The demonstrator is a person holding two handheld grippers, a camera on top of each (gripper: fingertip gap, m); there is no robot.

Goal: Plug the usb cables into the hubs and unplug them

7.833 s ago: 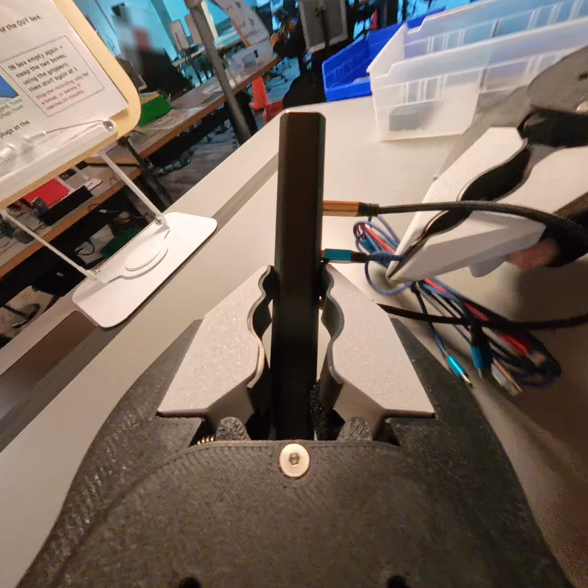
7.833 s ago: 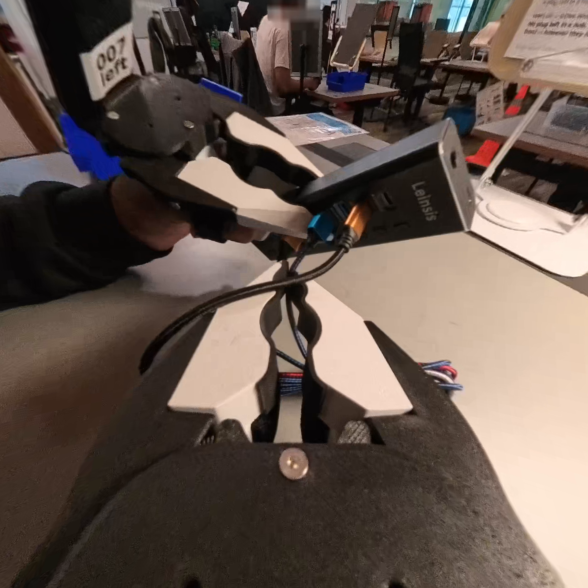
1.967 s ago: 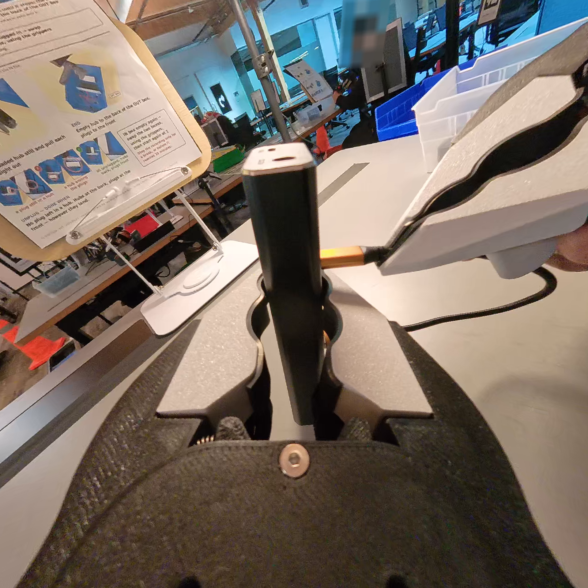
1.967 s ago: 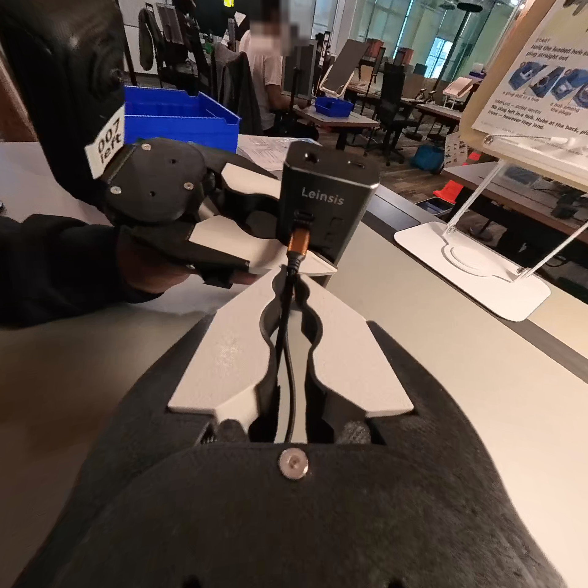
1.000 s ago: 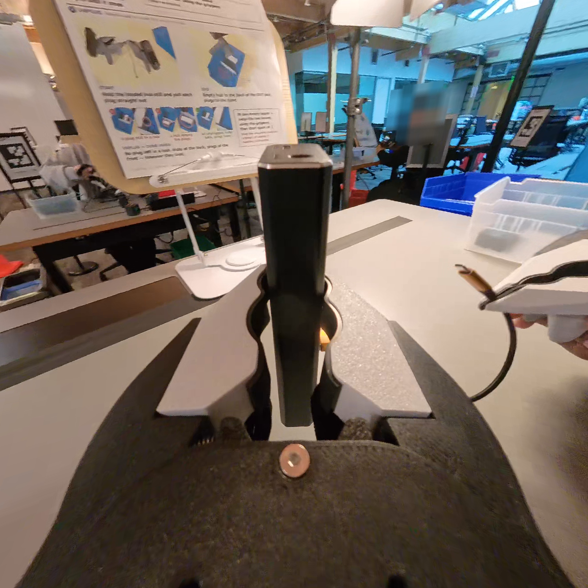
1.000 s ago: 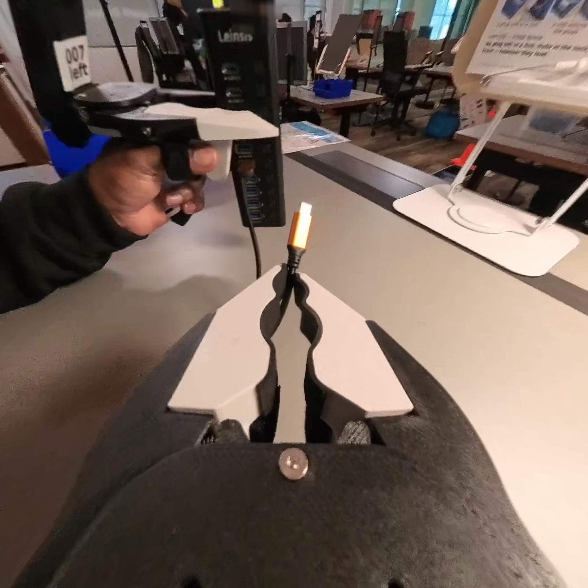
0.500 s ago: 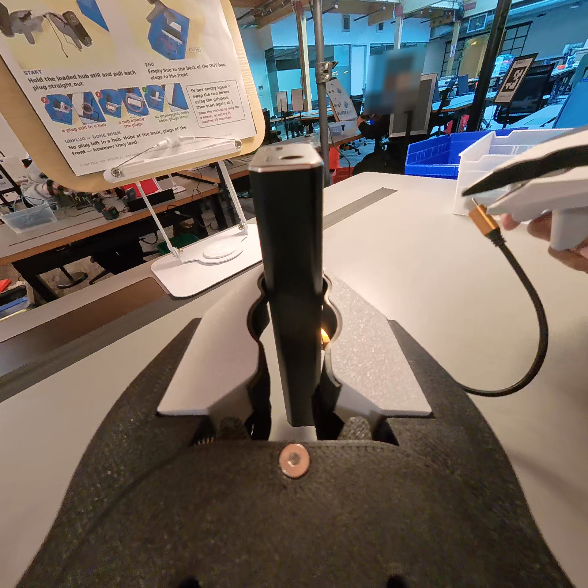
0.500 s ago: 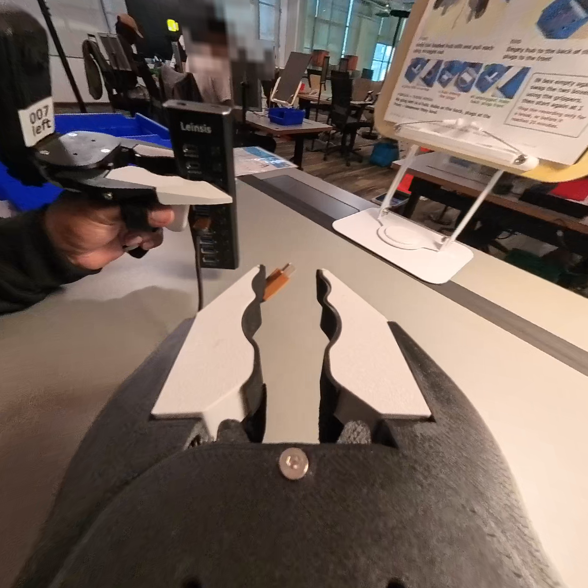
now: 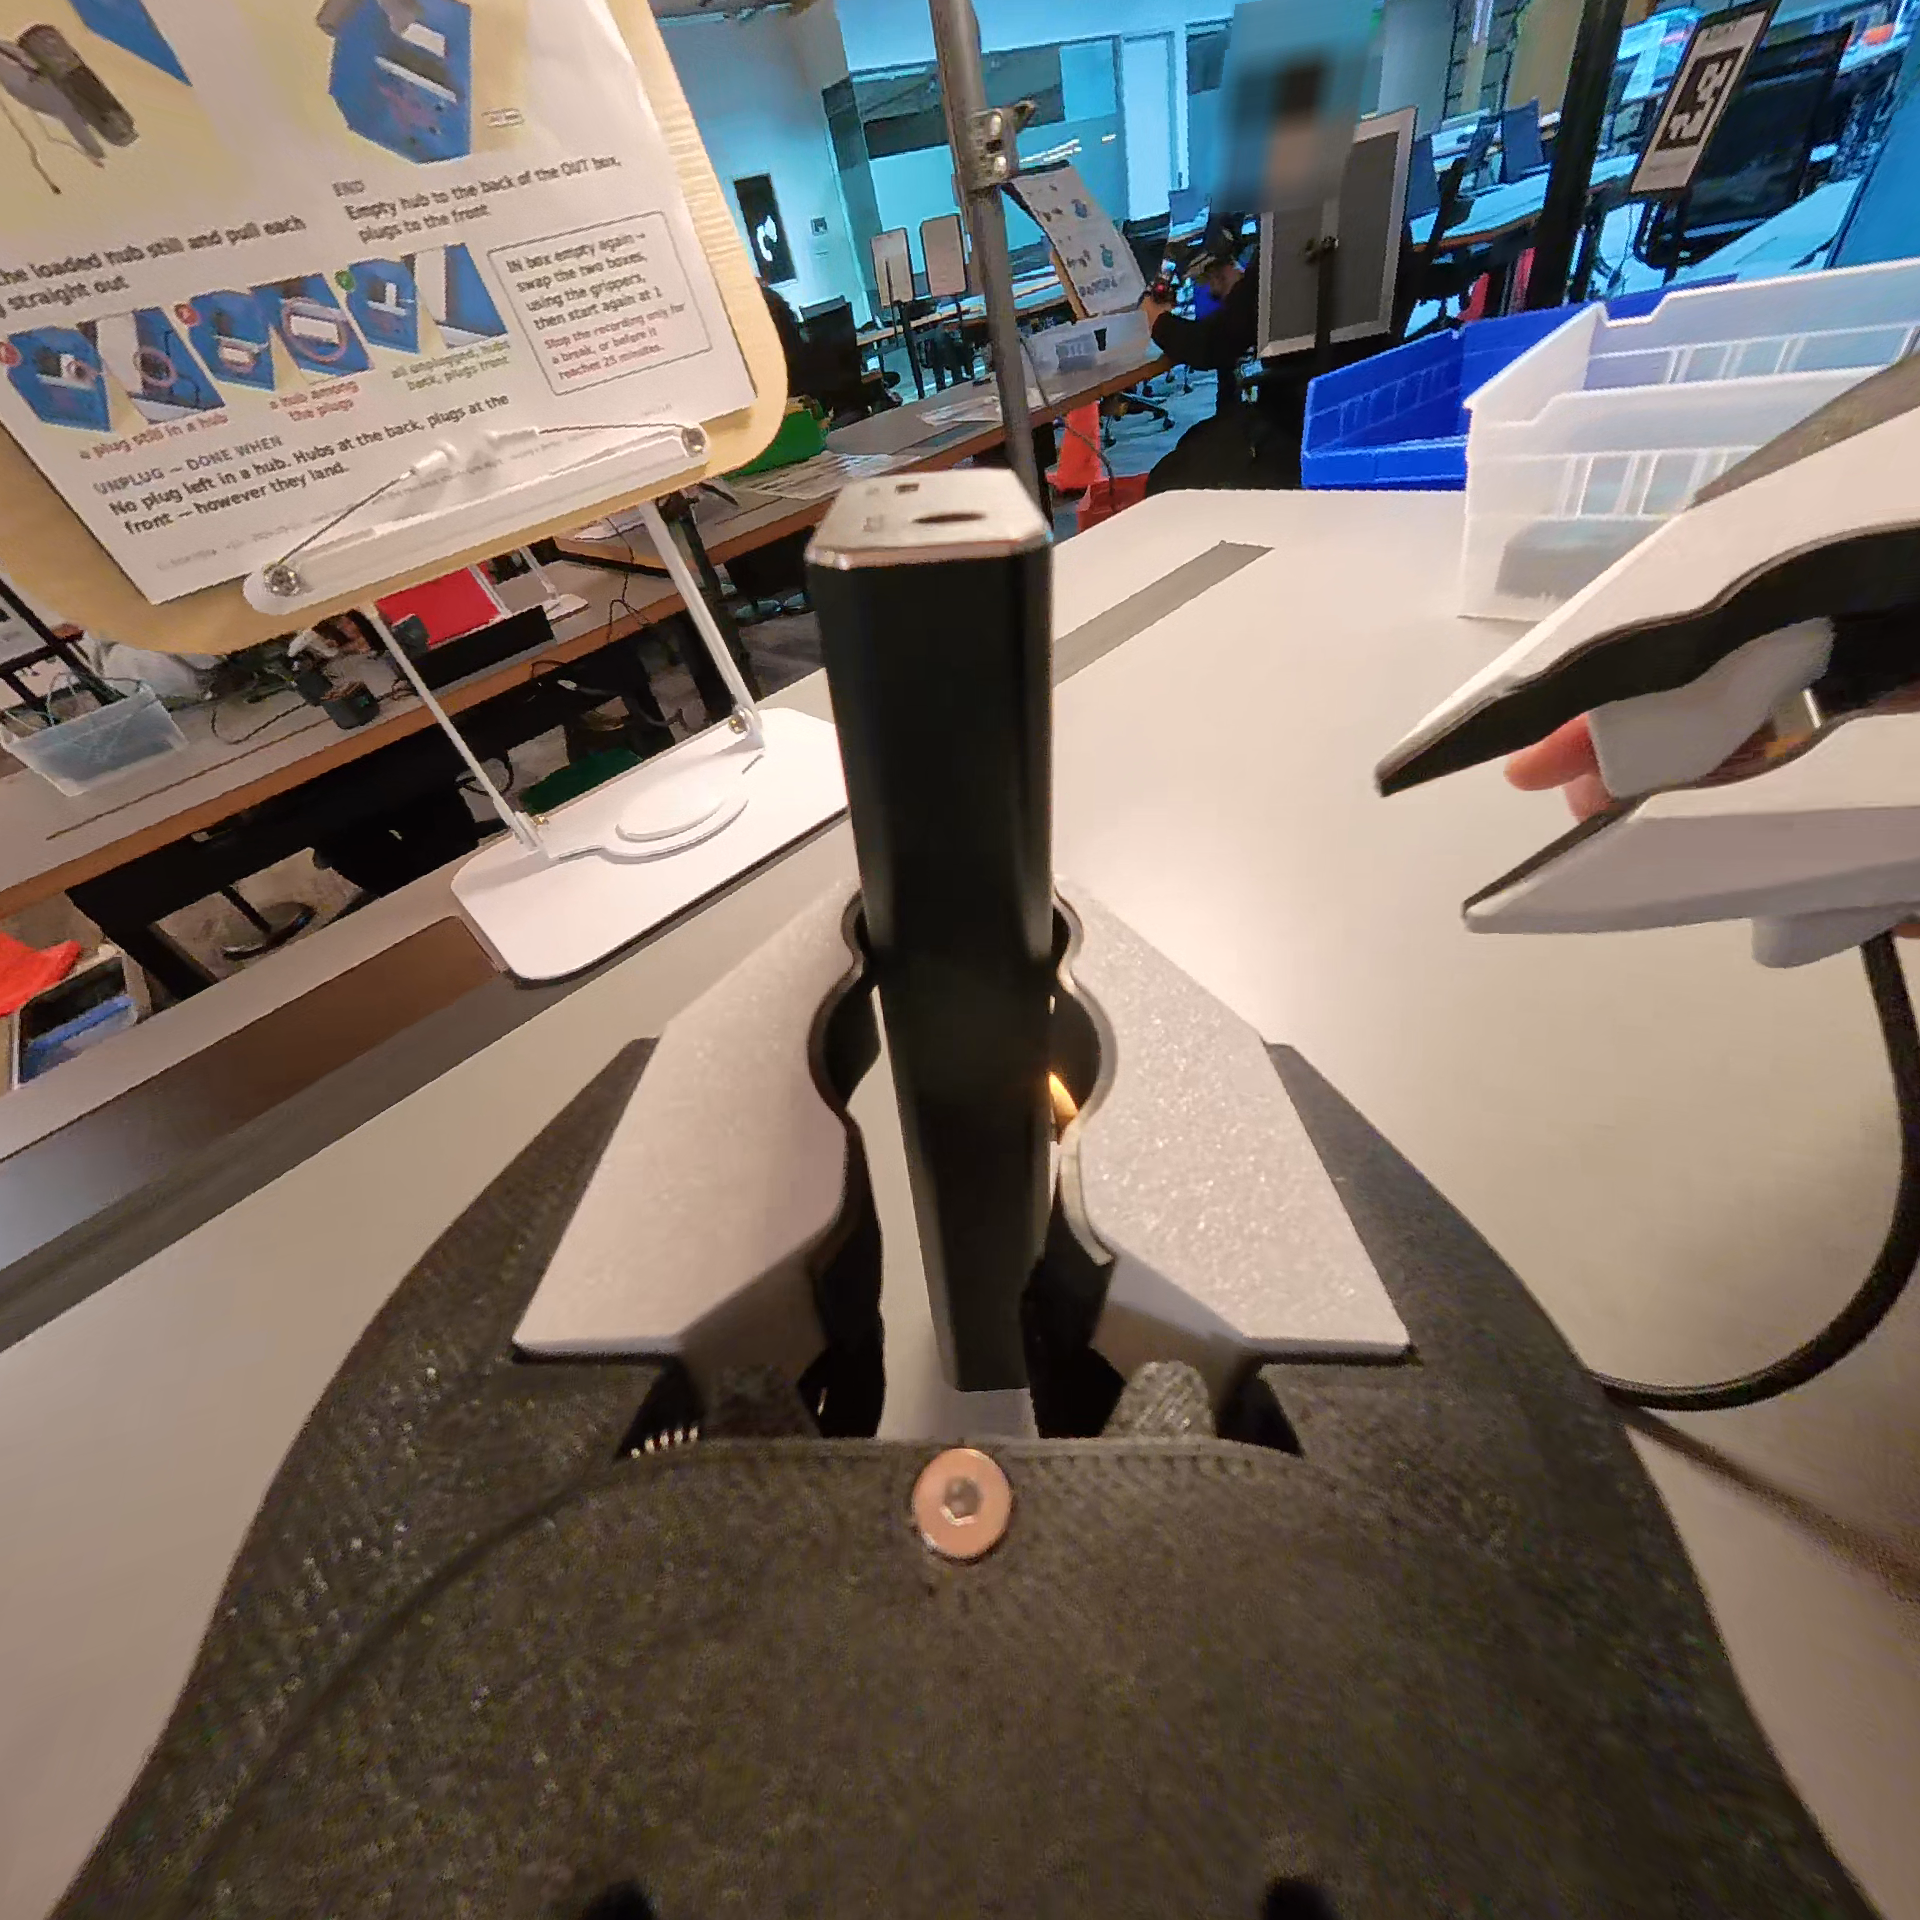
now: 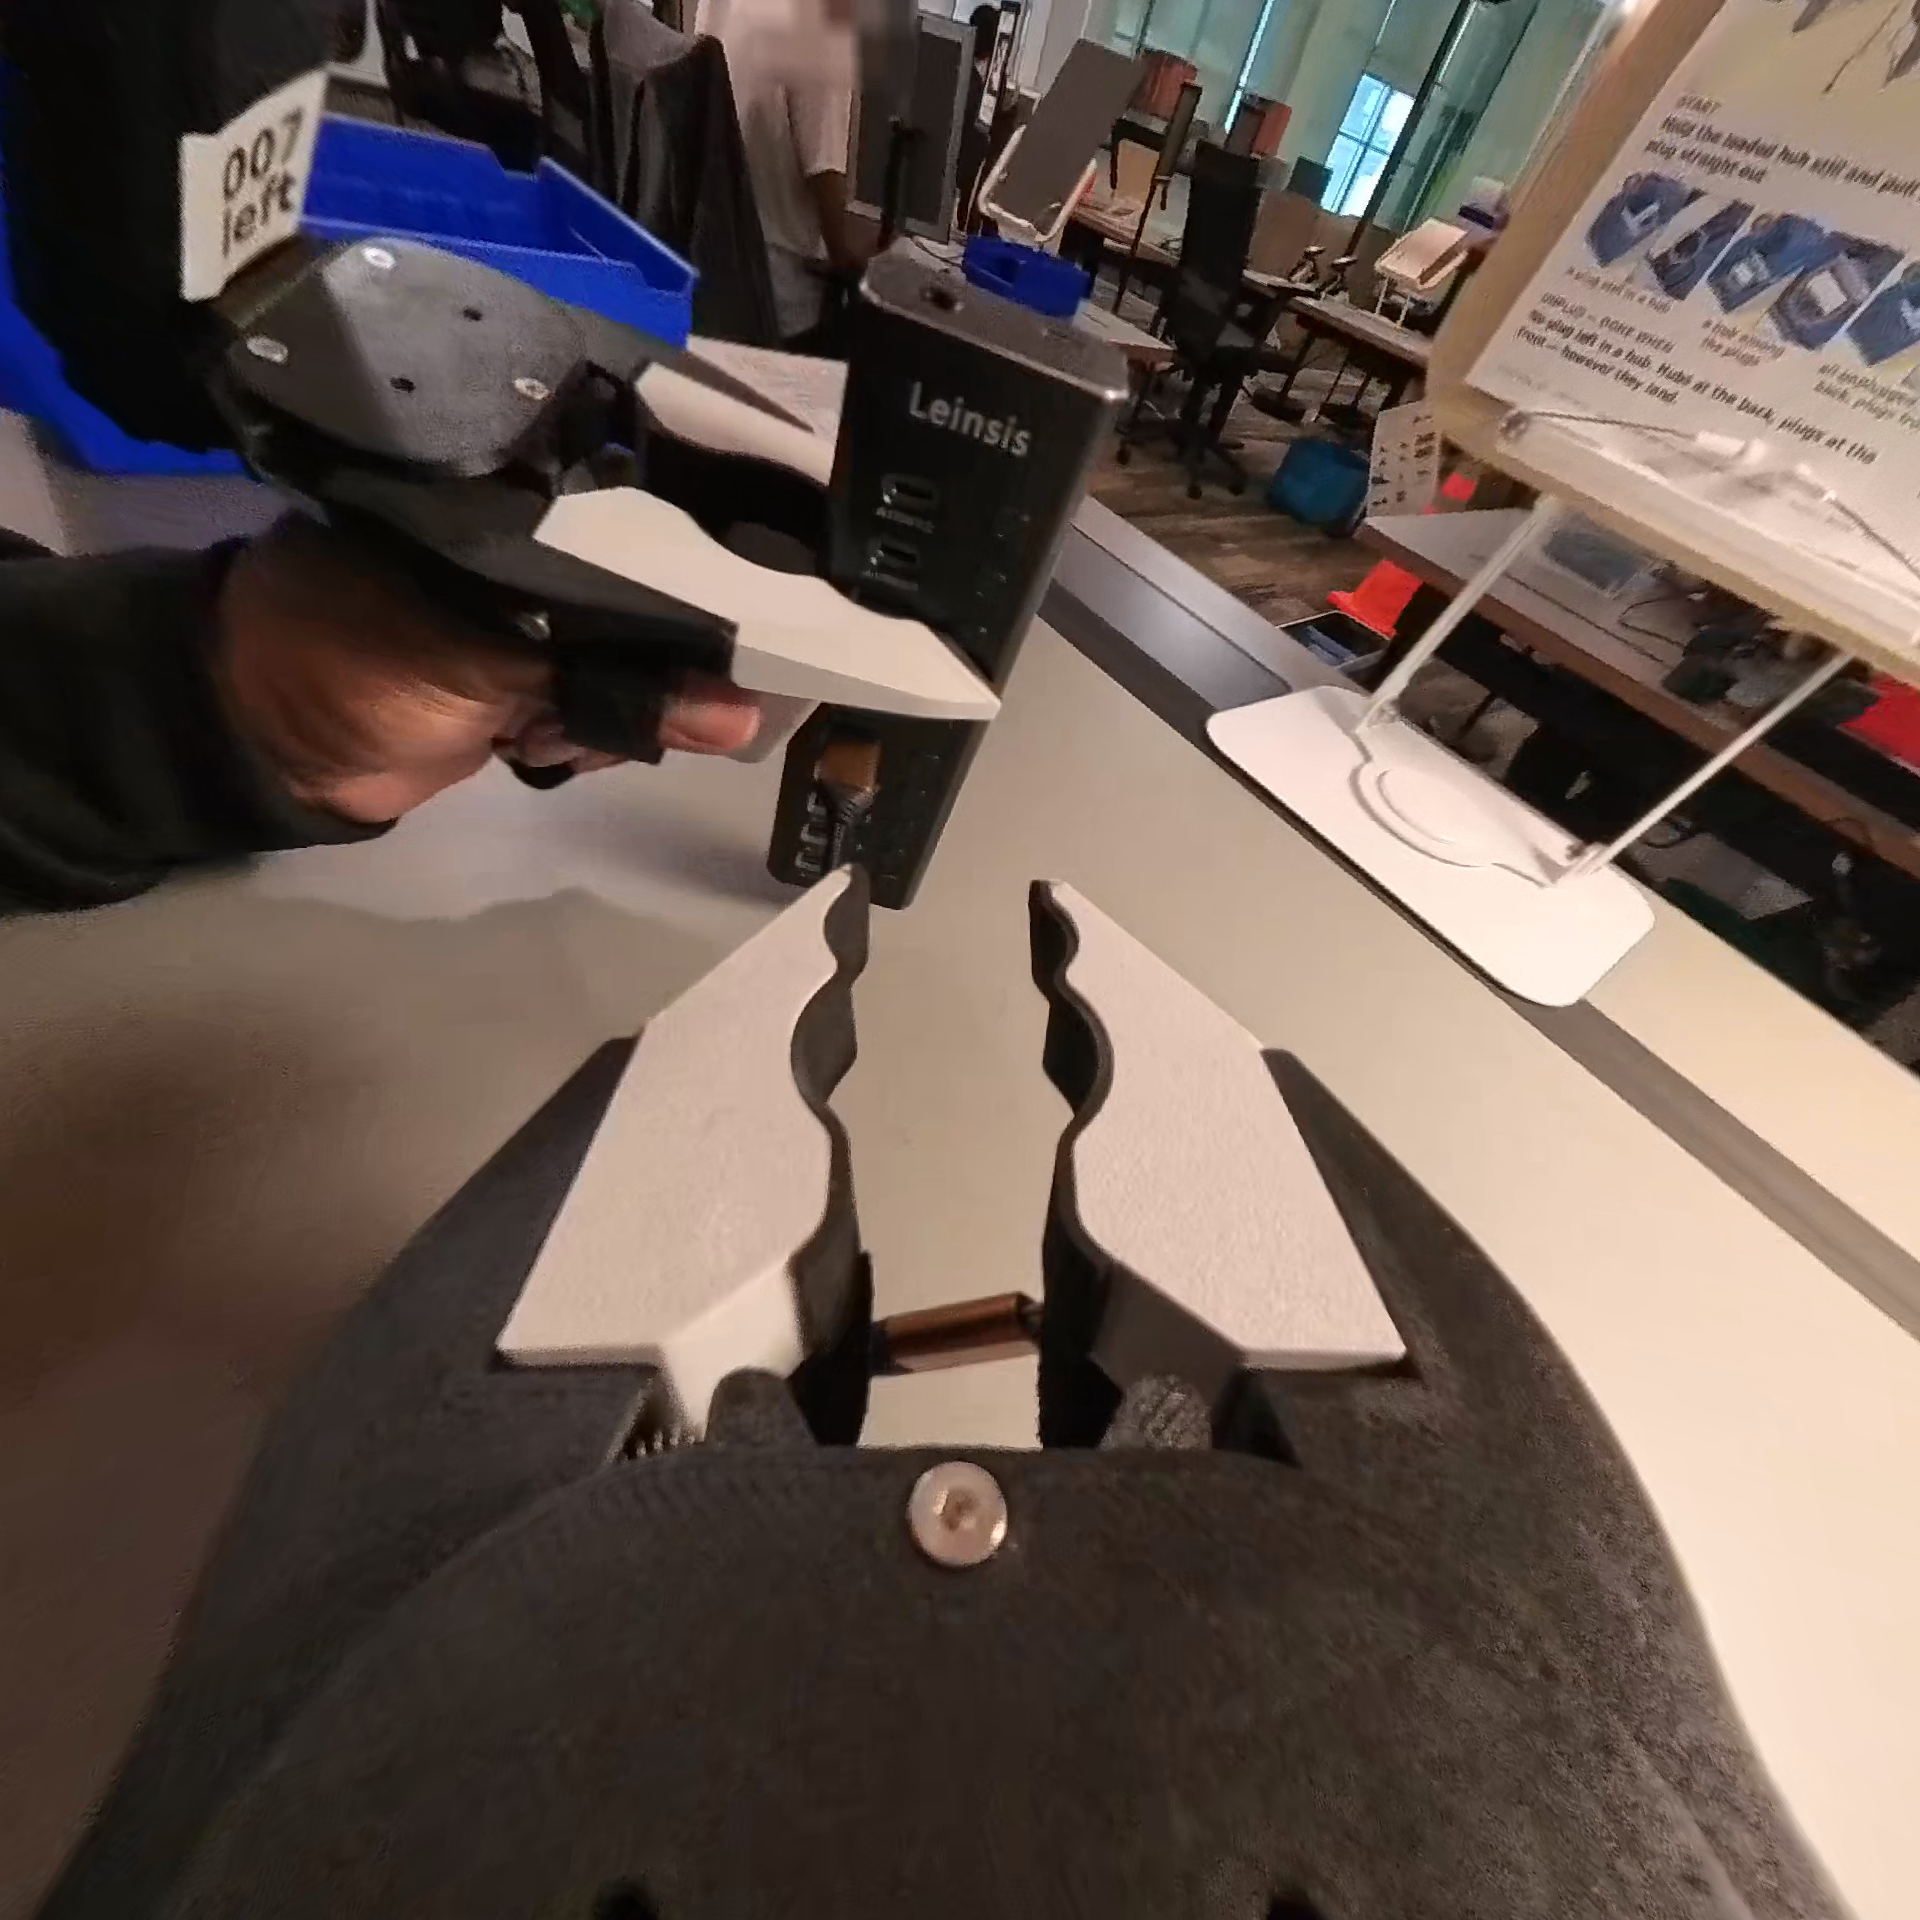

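Note:
My left gripper (image 9: 956,914) is shut on a black USB hub (image 9: 935,790) and holds it upright above the grey table (image 9: 1351,1039). One orange plug (image 9: 1060,1101) is in the hub's side, low between my fingers; it also shows in the right wrist view (image 10: 847,769) with its cable. My right gripper (image 10: 945,894) is open, just short of the hub's (image 10: 966,540) lower end. A copper-coloured plug (image 10: 956,1325) lies crosswise deep between its fingers. Its black cable (image 9: 1870,1299) loops down to the table. The right gripper (image 9: 1425,847) is to the right of the hub.
An instruction board (image 9: 312,260) on a white stand (image 9: 644,873) is at the table's far left edge. Clear bins (image 9: 1662,447) and a blue bin (image 9: 1382,426) stand at the back right. A dark strip (image 10: 1174,623) runs along the table. People sit at tables beyond.
My right gripper pulled the orange plug out of the hub, then opened. The plug has slid from the fingertips to the base of the fingers. The right gripper has come closer to the hub.

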